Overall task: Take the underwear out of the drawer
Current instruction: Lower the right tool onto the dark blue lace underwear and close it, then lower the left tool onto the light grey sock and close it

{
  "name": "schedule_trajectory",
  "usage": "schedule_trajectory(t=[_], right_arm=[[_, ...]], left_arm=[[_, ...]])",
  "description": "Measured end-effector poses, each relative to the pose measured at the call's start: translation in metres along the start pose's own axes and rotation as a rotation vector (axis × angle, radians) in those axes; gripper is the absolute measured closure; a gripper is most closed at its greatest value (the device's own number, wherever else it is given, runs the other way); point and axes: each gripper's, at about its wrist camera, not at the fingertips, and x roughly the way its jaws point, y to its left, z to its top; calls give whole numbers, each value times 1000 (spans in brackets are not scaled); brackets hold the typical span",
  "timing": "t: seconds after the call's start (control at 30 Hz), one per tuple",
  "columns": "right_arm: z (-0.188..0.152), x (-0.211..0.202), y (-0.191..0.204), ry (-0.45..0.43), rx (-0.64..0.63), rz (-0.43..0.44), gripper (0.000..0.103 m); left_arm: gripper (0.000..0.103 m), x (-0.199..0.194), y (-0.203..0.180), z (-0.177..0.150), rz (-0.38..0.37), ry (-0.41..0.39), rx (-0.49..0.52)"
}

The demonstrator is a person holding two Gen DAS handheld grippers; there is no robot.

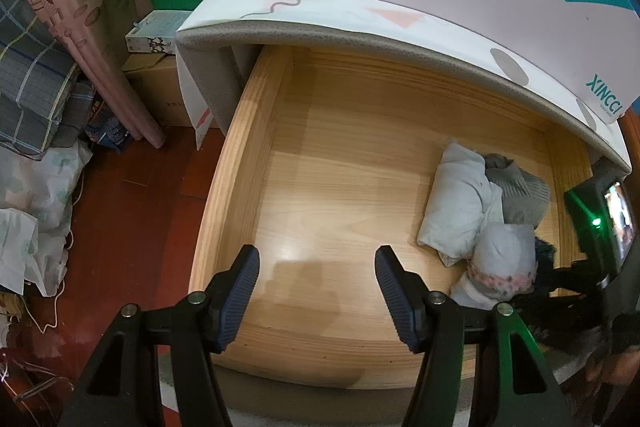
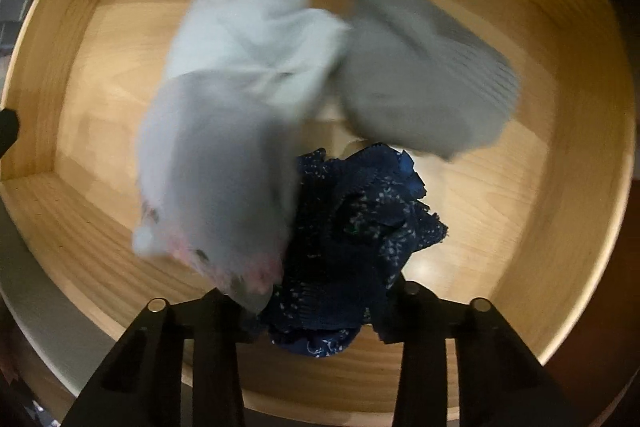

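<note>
Grasp step: right gripper [image 2: 320, 311] clenched on the dark blue underwear [image 2: 352, 239] in the wooden drawer [image 1: 320, 187], left gripper [image 1: 318, 301] released and empty; next, a lift clear of the drawer, I judge.

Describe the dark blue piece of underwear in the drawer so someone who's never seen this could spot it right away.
Start at the open light wooden drawer; a small heap of clothes lies at one end. Beside the pale white bundle, the grey knit piece and the grey piece with a pink floral edge is the crumpled navy underwear with tiny white speckles. It is the only dark item, bunched at the right tongs.
</note>
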Motion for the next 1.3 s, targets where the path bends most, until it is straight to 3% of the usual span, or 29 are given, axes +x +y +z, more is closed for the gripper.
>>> schedule_trajectory(t=[0.43, 0.8, 1.0, 1.13, 1.3], right_arm=[[-36, 0, -49, 17, 72, -36, 74], [-59, 1, -67, -14, 131, -60, 80], [-57, 2, -62, -30, 146, -56, 80], [-44, -4, -72, -37, 143, -48, 80], [-49, -10, -79, -48, 144, -31, 80]], left_arm=[[41, 1, -10, -2, 24, 10, 25], [41, 0, -26, -4, 27, 39, 84], [41, -1, -59, -11, -121, 85, 73], [41, -4, -92, -12, -160, 90, 125], [41, 5, -111, -6, -205, 135, 77]])
